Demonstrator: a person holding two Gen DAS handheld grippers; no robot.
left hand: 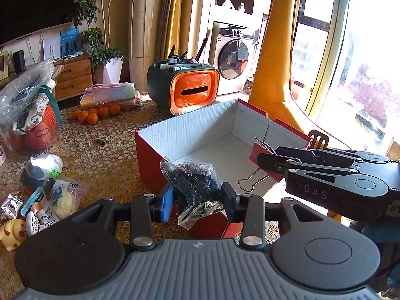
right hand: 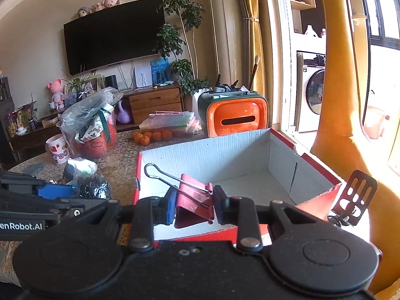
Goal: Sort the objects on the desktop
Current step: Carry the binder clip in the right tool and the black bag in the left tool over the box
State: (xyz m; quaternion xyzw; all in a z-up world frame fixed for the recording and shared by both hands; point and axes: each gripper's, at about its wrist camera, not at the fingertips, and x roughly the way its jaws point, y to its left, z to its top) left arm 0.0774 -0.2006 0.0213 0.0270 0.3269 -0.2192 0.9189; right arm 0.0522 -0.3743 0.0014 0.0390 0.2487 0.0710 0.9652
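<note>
1. The step in hand looks like dropping both held items into the open box (right hand: 225, 155). Carry each one past the near wall, so it hangs over the bare floor of the box before the fingers part.
2. The right claw (right hand: 192, 206) is clamped on a red binder clip (right hand: 193, 200), held above the box's near edge. Its wire handles stick out, one toward the box's left wall, so lower it first; otherwise a handle may snag the rim.
3. The left claw (left hand: 197, 201) pinches a small clear bag (left hand: 195, 185) of dark bits, at the box's near-left corner. The bag is limp and crinkled; release it low so it does not slide back over the edge.
4. The box is red outside, pale ribbed card inside, and stands at the desk's window edge.
</note>
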